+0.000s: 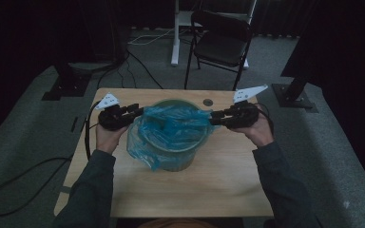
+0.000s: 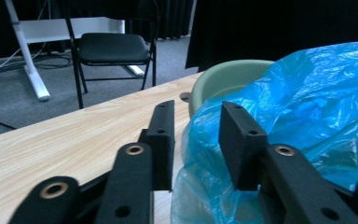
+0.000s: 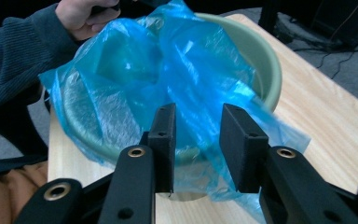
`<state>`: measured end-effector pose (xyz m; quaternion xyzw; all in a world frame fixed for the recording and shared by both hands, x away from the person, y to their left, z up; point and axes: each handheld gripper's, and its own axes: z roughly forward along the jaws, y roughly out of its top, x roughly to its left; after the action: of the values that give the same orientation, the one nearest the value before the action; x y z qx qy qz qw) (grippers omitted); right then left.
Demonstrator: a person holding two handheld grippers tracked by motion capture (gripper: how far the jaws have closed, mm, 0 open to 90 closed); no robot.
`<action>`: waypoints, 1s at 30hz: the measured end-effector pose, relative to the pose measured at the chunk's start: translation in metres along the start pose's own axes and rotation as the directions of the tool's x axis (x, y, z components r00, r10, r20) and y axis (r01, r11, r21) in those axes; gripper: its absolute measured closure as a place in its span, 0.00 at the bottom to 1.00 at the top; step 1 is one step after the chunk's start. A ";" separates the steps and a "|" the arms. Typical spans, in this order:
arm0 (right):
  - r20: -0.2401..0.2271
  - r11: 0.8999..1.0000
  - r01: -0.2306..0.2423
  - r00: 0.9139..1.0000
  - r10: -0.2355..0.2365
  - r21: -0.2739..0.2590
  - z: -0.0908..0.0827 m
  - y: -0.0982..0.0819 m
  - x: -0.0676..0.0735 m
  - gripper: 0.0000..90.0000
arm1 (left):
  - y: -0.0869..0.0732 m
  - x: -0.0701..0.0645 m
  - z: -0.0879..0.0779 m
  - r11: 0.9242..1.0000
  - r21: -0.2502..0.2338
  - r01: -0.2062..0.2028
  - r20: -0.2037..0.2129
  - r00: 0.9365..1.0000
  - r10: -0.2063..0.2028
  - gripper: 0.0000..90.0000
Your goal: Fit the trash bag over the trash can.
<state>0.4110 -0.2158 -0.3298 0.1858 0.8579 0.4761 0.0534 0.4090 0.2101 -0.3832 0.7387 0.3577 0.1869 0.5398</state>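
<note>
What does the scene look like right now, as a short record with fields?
work: lining a bin with a bag
bin: pale green, upright on the wooden table
bag: blue plastic, bunched in the bin's mouth, draped over the near and left rim
left gripper: at the bin's left rim, jaws apart, not pinching the bag
right gripper: at the right rim, jaws apart, bag beyond them
background: black folding chair behind the table

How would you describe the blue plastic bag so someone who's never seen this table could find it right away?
Start at the light wooden table in the middle of the room. Near its far edge stands a pale green round bucket, between the person's two hands. The blue plastic bag is the thin, crinkled, see-through sheet draped in and over that bucket's rim, the only bright blue thing there.
</note>
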 end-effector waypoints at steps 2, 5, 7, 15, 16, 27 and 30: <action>0.001 1.000 0.010 1.000 -0.010 0.000 0.002 0.002 0.000 0.72 | 0.001 -0.001 0.002 1.000 0.003 -0.005 0.000 1.000 0.005 0.70; 0.012 1.000 0.019 1.000 -0.019 0.019 0.009 0.006 0.001 0.70 | 0.001 -0.001 0.003 1.000 0.005 -0.001 0.008 1.000 0.001 0.69; 0.017 0.999 0.017 1.000 -0.018 0.029 0.014 0.007 -0.001 0.71 | 0.000 -0.001 0.005 1.000 0.009 -0.003 0.013 1.000 0.003 0.70; 0.071 0.999 -0.012 0.997 0.009 0.034 0.027 0.013 -0.011 0.94 | 0.003 -0.005 -0.001 1.000 -0.018 -0.011 0.045 0.999 0.012 0.69; 0.082 0.999 -0.015 0.997 0.012 0.033 0.027 0.014 -0.012 0.96 | 0.004 -0.006 -0.002 1.000 -0.017 -0.018 0.052 0.998 0.019 0.68; 0.146 0.999 -0.042 0.989 0.039 0.012 0.030 0.022 -0.020 1.00 | 0.006 -0.020 0.006 0.992 0.040 -0.120 0.031 0.992 0.119 0.60; 0.160 0.999 -0.044 0.986 0.041 0.016 0.032 0.023 -0.022 1.00 | 0.009 -0.019 0.008 0.993 0.055 -0.105 -0.020 0.994 0.106 0.72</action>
<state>0.4459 -0.1871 -0.3299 0.2421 0.8513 0.4522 0.1102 0.4048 0.1896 -0.3755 0.7688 0.3294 0.2139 0.5047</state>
